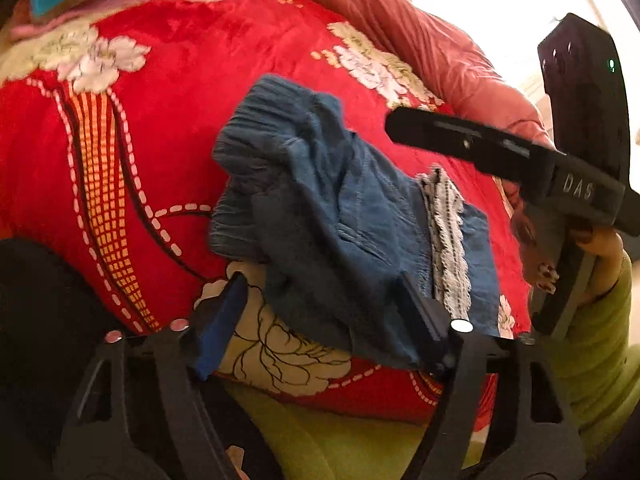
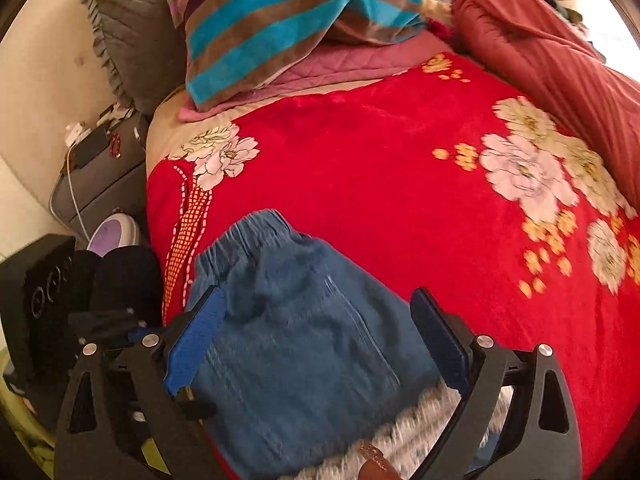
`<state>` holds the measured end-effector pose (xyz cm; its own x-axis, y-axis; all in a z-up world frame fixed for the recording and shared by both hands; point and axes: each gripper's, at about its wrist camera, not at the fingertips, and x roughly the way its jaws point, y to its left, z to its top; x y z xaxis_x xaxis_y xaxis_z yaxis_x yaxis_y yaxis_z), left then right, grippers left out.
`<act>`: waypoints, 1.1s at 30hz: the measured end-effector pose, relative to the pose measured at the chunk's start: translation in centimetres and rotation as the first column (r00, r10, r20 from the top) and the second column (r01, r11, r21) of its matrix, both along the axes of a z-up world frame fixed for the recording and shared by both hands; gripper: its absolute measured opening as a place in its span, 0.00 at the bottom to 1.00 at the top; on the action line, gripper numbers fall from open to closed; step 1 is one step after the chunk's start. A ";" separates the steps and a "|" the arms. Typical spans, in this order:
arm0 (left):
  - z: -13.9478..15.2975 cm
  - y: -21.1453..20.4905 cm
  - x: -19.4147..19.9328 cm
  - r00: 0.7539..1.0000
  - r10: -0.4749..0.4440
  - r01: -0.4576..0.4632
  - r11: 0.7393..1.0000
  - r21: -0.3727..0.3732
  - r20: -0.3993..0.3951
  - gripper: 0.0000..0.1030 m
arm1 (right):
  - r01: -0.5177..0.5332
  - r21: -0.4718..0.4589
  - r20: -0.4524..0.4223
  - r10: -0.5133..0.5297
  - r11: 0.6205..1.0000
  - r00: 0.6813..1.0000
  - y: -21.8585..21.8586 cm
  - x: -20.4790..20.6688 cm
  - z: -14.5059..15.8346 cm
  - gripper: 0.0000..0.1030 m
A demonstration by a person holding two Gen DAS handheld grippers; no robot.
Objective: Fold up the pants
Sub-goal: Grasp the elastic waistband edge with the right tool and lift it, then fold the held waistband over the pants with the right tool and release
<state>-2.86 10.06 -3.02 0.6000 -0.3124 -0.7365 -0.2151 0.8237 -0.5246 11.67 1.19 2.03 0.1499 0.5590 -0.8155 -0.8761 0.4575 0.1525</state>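
Left gripper (image 1: 324, 312) over bunched pants (image 1: 332, 216) (waistband farthest, hem nearest)

Daylight from upper right, blown out white in both views; strong fisheye bending at edges; motion blur low in right wrist view

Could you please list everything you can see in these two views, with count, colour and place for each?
pants: one, blue denim with a white patterned trim, bunched at the near edge of the bed
blanket: one, red with pale flowers, spread over the bed
striped towel: one, turquoise, brown and purple, at the head of the bed
pillow: one, grey quilted, behind the towel
quilt: one, dusty red, along the far side
nightstand: one, grey, beside the bed
left gripper: black with blue pads, open astride the pants
right gripper: black with blue pads, open above the pants
sleeve: one, green
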 end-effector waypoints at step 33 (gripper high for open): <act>3.8 -3.6 1.8 0.974 -0.125 0.123 0.992 0.027 0.189 0.46 | -0.089 0.282 -0.171 0.141 0.955 0.975 -4.4 1.8 1.6 0.37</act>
